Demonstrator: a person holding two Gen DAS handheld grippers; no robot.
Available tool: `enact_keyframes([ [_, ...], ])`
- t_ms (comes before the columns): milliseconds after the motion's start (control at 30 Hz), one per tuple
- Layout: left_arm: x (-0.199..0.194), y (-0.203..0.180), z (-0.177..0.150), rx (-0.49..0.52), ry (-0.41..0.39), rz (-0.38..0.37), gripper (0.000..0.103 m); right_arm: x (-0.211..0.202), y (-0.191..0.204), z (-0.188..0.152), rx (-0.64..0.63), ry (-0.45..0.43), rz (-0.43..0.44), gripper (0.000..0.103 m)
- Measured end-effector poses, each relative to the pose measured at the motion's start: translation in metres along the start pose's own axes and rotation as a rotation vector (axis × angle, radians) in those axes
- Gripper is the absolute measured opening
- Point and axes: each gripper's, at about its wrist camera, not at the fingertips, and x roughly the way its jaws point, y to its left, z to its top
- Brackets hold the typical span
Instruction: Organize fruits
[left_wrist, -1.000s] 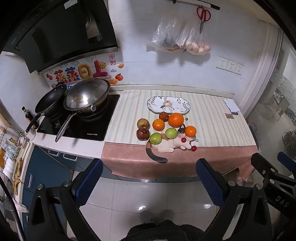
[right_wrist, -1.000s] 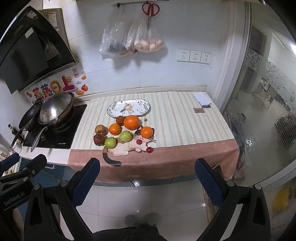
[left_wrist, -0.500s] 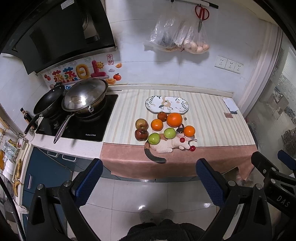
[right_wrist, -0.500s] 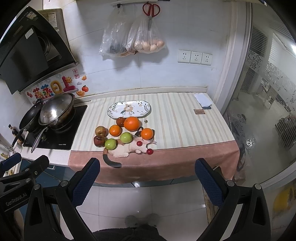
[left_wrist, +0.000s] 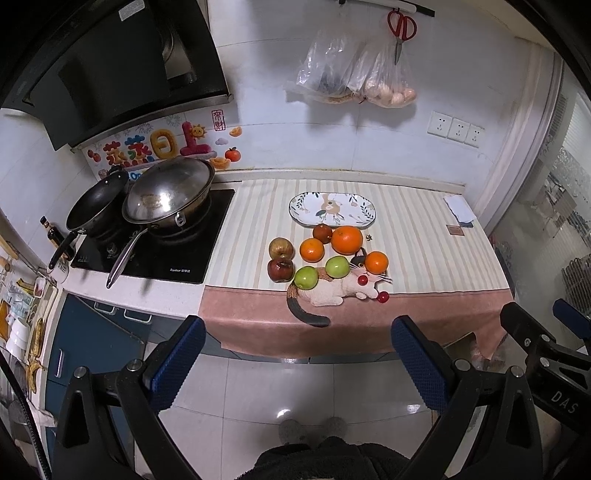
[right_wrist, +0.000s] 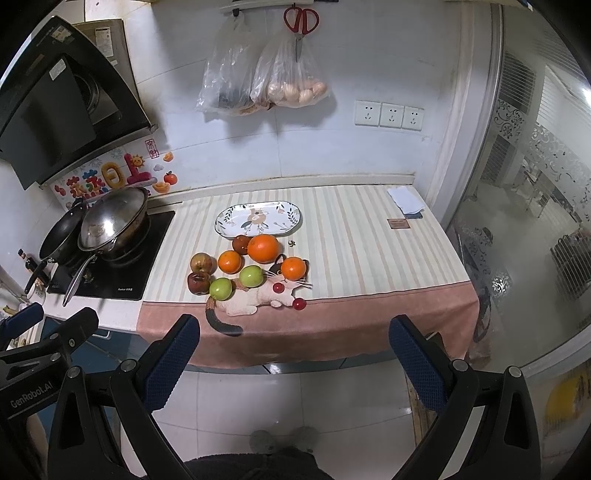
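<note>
Both views have crept slightly nearer the counter (left_wrist: 258, 206) since a second ago; nothing on it has shifted. Open floor lies between me and the cloth's (left_wrist: 424, 310) hanging front edge. Fruit (left_wrist: 346, 240) sits clustered near that edge, just in front of the plate (left_wrist: 295, 206) (which holds none). My left gripper (left_wrist: 297, 345) and right gripper (right_wrist: 293, 341) are spread wide, holding and touching nothing.

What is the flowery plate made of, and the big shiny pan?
The plate looks like glazed ceramic: glossy white with painted leaves. The big pan looks like polished steel: silvery, mirror-like reflections. Neither can be confirmed by looks alone.
</note>
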Motion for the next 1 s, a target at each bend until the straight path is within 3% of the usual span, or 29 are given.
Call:
enact_keyframes([
  [1000, -0.0026, 0.0016, -0.0031, -0.003, 0.002, -0.006, 0.103, -0.0042, -0.0022, -0.0025, -0.005, -0.006, 0.009, 0.103],
])
